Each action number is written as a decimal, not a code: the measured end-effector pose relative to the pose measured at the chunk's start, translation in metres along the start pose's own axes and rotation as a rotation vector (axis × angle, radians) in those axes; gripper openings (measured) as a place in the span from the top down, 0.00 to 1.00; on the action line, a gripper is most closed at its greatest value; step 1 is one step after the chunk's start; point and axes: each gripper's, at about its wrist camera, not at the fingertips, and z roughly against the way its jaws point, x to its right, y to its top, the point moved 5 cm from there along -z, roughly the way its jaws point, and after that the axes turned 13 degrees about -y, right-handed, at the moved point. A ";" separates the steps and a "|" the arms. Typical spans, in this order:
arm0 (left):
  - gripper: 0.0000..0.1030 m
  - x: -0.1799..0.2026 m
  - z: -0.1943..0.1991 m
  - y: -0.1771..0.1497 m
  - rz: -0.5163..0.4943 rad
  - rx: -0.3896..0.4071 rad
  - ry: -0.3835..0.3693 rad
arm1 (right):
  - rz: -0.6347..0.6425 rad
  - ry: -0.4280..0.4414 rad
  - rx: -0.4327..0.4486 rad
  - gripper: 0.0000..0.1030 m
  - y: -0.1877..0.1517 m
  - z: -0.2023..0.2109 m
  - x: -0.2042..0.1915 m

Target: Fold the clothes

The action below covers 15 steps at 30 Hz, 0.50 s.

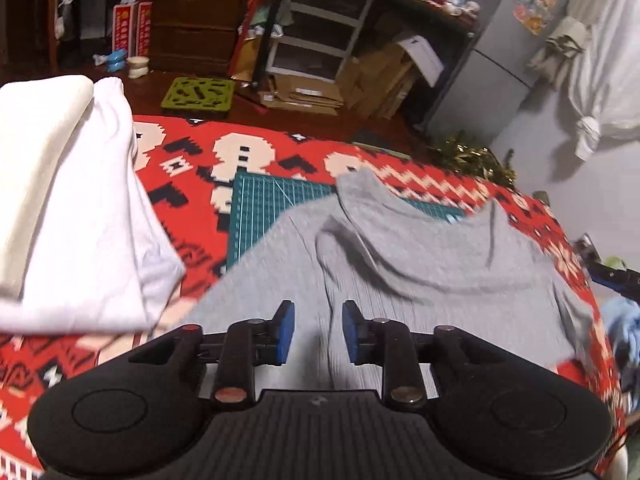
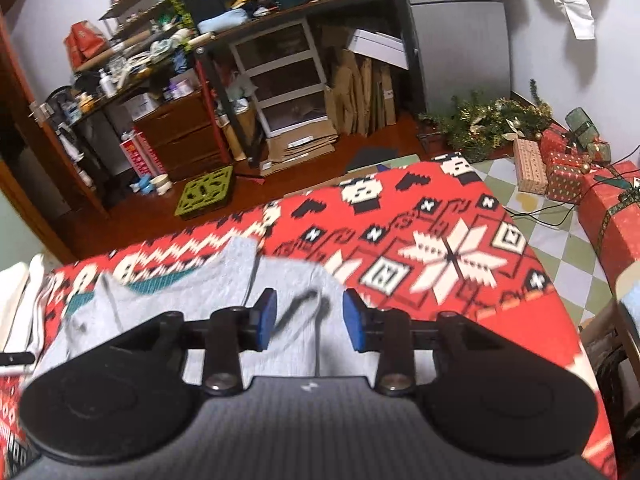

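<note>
A grey garment point(image 1: 400, 264) is seen lying on a red patterned blanket point(image 1: 280, 152), partly over a green cutting mat point(image 1: 272, 200) whose far corner shows beyond the cloth. The garment is rumpled rather than flat: ridges and shadowed creases run across it, and one edge stands up in a peak toward the far side. The left gripper point(image 1: 318, 330) is held just above the near part of the cloth with its blue pads apart and nothing caught between them, so it is judged released. The right gripper point(image 2: 310, 318) is likewise parted over the garment's right portion point(image 2: 288, 300), where a dark crease lies between the jaws without being pinched; it too is judged released. To the left, a stack of white folded clothes point(image 1: 72, 208) is seen resting on the blanket, which suggests that earlier pieces are finished. The grey piece is judged to be at an early or middle stage: it is laid down, but no clean, squared fold can be made out, partly because of blur. Smoothing, the remaining folds and placing on the stack appear to be left.
</note>
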 end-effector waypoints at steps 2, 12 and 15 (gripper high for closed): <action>0.68 0.001 0.011 -0.014 -0.022 0.007 0.011 | 0.027 -0.004 0.011 0.57 -0.014 0.015 0.003; 0.63 -0.045 0.056 -0.074 0.130 0.106 0.124 | 0.041 -0.139 0.014 0.43 -0.101 0.075 0.056; 0.59 -0.057 0.061 -0.076 0.127 0.168 0.188 | -0.001 -0.147 0.009 0.43 -0.119 0.082 0.065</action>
